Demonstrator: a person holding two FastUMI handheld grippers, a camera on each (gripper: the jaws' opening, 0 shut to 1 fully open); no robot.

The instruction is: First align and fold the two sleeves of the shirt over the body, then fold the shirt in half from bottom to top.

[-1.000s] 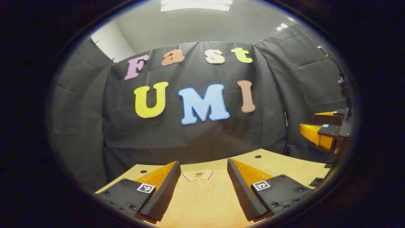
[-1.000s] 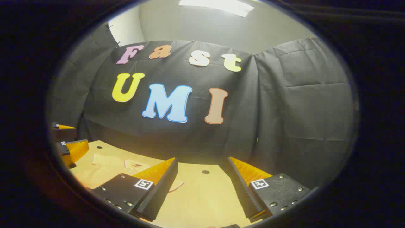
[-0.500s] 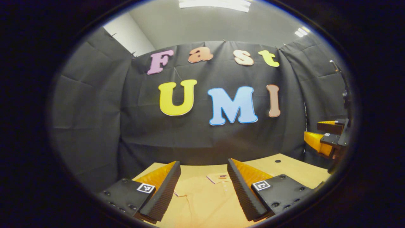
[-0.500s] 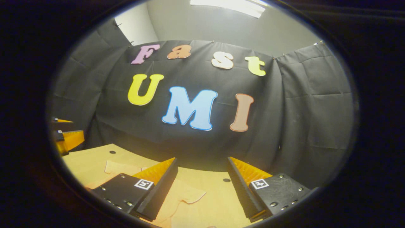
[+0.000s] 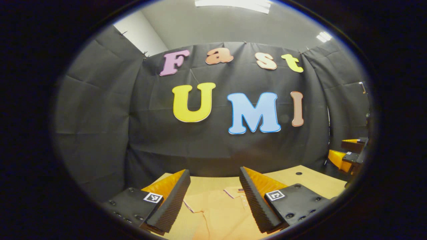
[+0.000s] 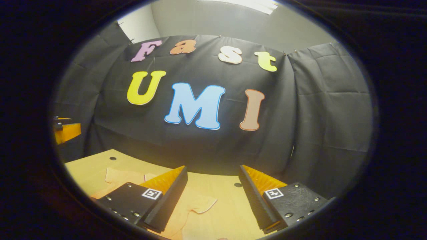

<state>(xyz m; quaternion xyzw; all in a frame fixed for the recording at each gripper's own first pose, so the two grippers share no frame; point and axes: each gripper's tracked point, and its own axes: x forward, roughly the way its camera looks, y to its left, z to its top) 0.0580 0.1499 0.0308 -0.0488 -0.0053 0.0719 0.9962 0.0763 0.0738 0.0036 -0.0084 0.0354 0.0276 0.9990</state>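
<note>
An orange polo shirt (image 5: pixel 220 213) lies flat on the wooden table (image 5: pixel 310 183), below and between the fingers of my left gripper (image 5: pixel 214 170), which is open above it and holds nothing. Its collar (image 5: pixel 235 191) sits by the right finger, and a sleeve (image 5: pixel 193 201) by the left finger. In the right gripper view, the shirt's other sleeve (image 6: pixel 200 203) lies between the fingers of my right gripper (image 6: pixel 212 167), which is also open and holding nothing. The shirt's body (image 6: pixel 121 175) spreads away to the left there.
The table (image 6: pixel 86 165) ends close to the black cloth wall, with small round holes (image 6: pixel 237 184) in its top. The right gripper (image 5: pixel 347 151) shows at the right edge of the left gripper view. The left gripper (image 6: pixel 66 130) shows at the left edge of the right gripper view.
The left gripper view has swung left, so the collar went from centre to beside the right finger. In the right gripper view a sleeve has come between the fingers. Both grippers stayed open.
</note>
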